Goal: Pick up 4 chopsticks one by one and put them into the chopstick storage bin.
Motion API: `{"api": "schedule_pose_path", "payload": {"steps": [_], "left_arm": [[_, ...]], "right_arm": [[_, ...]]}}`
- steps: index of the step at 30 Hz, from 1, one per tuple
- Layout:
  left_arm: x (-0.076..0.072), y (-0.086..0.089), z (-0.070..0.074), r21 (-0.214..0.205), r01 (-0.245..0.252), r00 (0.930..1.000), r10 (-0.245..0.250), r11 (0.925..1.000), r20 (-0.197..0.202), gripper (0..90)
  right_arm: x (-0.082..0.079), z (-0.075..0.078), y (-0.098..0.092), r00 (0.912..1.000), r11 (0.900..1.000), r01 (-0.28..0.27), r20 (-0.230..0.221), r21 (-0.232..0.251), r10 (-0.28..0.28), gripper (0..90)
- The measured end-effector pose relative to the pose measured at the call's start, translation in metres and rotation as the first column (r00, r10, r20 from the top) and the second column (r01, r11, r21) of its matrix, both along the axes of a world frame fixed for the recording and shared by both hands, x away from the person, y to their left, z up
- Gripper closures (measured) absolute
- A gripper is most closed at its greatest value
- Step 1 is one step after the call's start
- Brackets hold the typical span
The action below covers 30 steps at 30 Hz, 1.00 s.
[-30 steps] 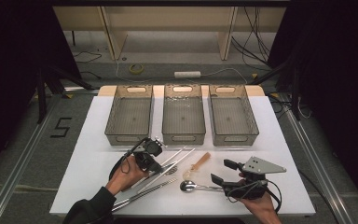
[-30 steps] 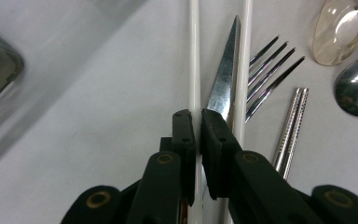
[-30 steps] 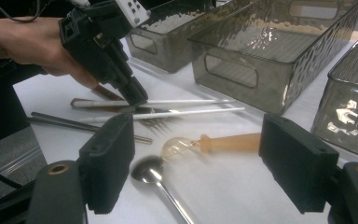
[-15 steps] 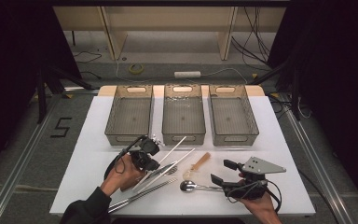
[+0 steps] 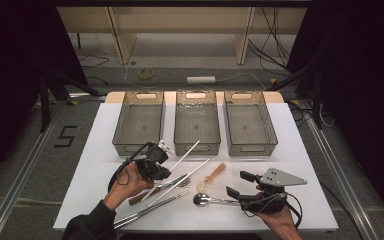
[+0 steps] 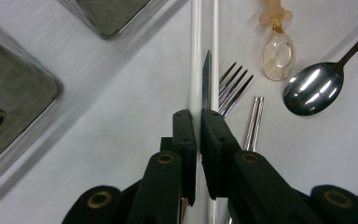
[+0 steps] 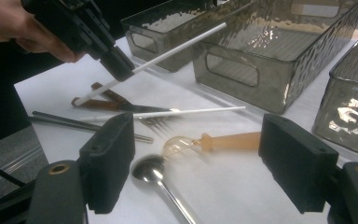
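Note:
My left gripper [image 5: 161, 171] [image 6: 196, 116] is shut on a white chopstick [image 5: 185, 155] [image 6: 196, 60] and holds it off the table, its far end tilted up toward the middle bin [image 5: 196, 145]. In the right gripper view that gripper [image 7: 119, 70] pinches the chopstick [image 7: 177, 44] near its lower end. A second white chopstick [image 5: 190, 175] [image 7: 191, 112] lies flat on the white table. My right gripper [image 5: 236, 184] [image 7: 200, 158] rests near the front right, jaws wide open, nothing between them, pointed at a metal spoon [image 5: 202, 199] [image 7: 151, 170].
Three grey see-through bins [image 5: 140, 147] [image 5: 250, 147] stand in a row at the back. On the table lie a brown-handled knife [image 7: 107, 98], a fork [image 6: 230, 88], metal chopsticks [image 5: 150, 210] and an amber spoon [image 5: 214, 175] [image 7: 223, 140].
The left gripper has risen a little with the white chopstick, whose far end now points higher toward the bins. The right gripper has stayed put.

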<state>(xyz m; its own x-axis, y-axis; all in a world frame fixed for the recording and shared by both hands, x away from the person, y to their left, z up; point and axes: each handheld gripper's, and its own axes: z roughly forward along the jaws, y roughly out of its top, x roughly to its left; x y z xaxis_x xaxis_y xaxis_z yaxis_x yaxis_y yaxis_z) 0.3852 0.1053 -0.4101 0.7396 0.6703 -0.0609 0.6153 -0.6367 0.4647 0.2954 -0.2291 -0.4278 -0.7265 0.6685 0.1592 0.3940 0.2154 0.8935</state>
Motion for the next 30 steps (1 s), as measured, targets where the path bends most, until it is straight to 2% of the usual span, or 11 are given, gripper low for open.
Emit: {"api": "schedule_pose_path", "payload": {"steps": [4,11,21,30], "left_arm": [[0.004,0.007,0.008,-0.019,-0.012,0.9999,0.012,0.9997,0.004,84.3],[0.017,0.026,0.028,-0.076,-0.063,0.9967,0.066,0.9951,0.046,84.3],[0.045,0.044,0.047,-0.122,-0.144,0.9852,0.154,0.9820,0.075,84.3],[0.068,0.056,0.059,-0.134,-0.184,0.9754,0.198,0.9737,0.096,84.3]], "right_arm": [[0.000,0.000,-0.001,1.0000,1.0000,0.002,-0.003,0.001,-0.002,28.0],[0.001,0.000,-0.001,1.0000,1.0000,0.004,-0.004,0.005,-0.004,28.0],[0.001,0.000,-0.003,1.0000,0.9999,0.007,-0.003,0.010,-0.007,28.0],[0.001,0.000,-0.003,1.0000,0.9999,0.008,-0.006,0.012,-0.008,28.0]]}}
